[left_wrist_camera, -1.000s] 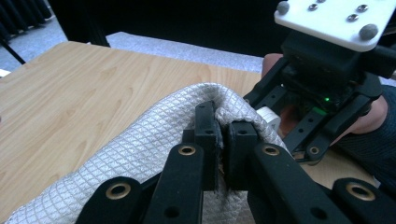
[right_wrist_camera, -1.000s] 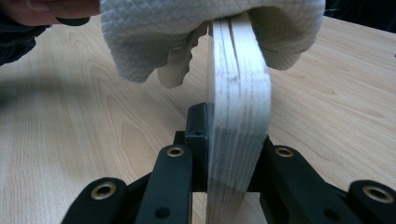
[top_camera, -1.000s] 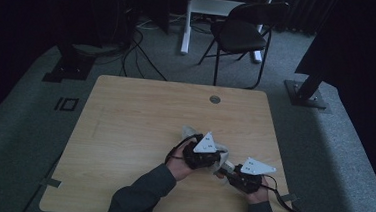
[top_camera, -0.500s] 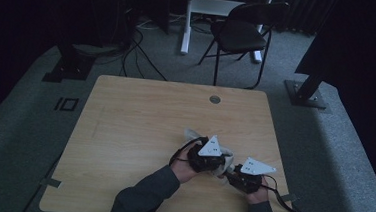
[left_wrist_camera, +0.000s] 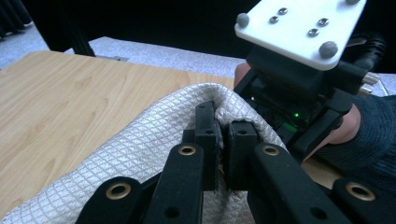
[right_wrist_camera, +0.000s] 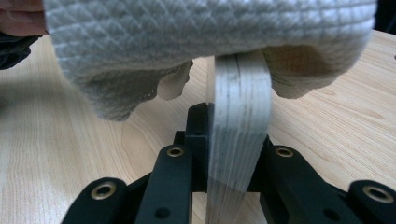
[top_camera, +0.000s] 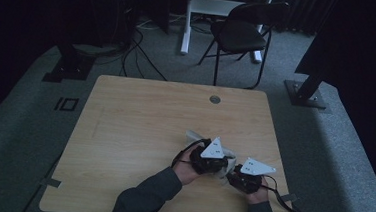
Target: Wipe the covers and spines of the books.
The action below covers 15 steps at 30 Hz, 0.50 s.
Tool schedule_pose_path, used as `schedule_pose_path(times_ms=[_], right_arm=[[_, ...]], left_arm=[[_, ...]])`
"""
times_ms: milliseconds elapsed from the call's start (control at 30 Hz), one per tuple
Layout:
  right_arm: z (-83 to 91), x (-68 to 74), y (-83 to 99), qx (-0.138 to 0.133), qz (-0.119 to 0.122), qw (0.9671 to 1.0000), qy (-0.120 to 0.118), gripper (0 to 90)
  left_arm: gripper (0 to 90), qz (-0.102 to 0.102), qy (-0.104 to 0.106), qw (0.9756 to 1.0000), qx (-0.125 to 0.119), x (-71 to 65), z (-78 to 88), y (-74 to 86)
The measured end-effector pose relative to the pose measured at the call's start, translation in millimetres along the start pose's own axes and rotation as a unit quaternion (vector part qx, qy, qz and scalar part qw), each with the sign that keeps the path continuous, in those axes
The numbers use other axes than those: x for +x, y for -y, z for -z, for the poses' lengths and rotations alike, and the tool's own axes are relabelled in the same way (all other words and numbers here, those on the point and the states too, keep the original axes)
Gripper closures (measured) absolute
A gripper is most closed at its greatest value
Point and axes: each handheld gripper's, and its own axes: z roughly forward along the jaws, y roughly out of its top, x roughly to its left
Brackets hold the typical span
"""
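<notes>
On the desk [top_camera: 139, 127], near right, your white quilted cloth [left_wrist_camera: 140, 140] drapes over a plywood piece [right_wrist_camera: 238, 135] standing on edge. Your left tongs [left_wrist_camera: 223, 140] pinch the cloth; your right tongs [right_wrist_camera: 233, 140] clamp the plywood.

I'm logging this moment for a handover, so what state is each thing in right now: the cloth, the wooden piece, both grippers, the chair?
Cloth: bunched, draped over the wooden piece, pinched by the left gripper.
Wooden piece: layered edge upright, top covered by the cloth, clamped in the right gripper.
Left gripper: shut on the cloth.
Right gripper: shut on the wooden piece.
Table: bare wood away from the hands.
Chair: unfolded, unoccupied, behind the table.
</notes>
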Motion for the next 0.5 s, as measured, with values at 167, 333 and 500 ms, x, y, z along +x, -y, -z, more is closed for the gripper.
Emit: schedule_pose_path(times_ms=[167,333,500], right_arm=[[0.0,-0.1,0.1,0.0,0.0,1.0,-0.001,78.2],[0.0,0.0,0.1,0.0,0.0,1.0,-0.001,78.2],[0.0,-0.2,0.1,0.0,-0.002,1.0,-0.001,78.3]], left_arm=[[86.6,-0.001,0.01,0.9999,-0.003,-4.0,-3.5,-1.8],[86.7,-0.002,0.008,0.9999,-0.006,-3.3,-1.4,-1.0],[86.8,-0.001,0.0,0.9999,-0.012,-1.2,5.4,-0.3]])
